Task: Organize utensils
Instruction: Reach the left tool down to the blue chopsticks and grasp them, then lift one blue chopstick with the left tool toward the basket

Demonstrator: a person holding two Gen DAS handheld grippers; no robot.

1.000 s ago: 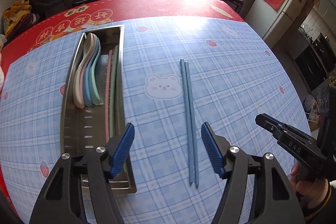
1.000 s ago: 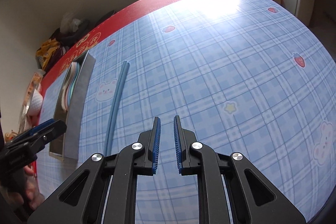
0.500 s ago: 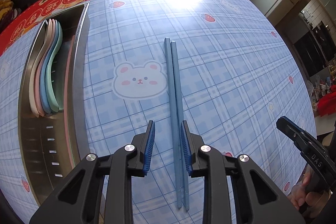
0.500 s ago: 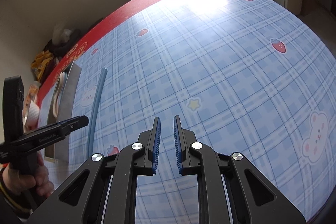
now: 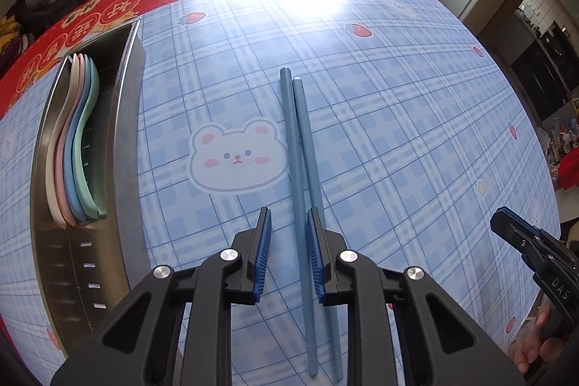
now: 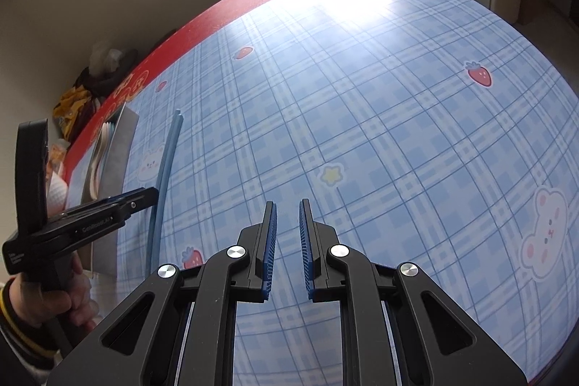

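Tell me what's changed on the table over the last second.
The left gripper came down over the blue chopsticks and its jaws are closing around them; a gap still shows on the left. The chopsticks, the spoons in the metal tray and the near-shut right gripper stayed put.

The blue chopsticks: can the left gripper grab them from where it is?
Probably yes. The left gripper sits over the blue chopsticks, its jaws closing with both sticks between them. Nothing lies in the way; the tray is off to the side.
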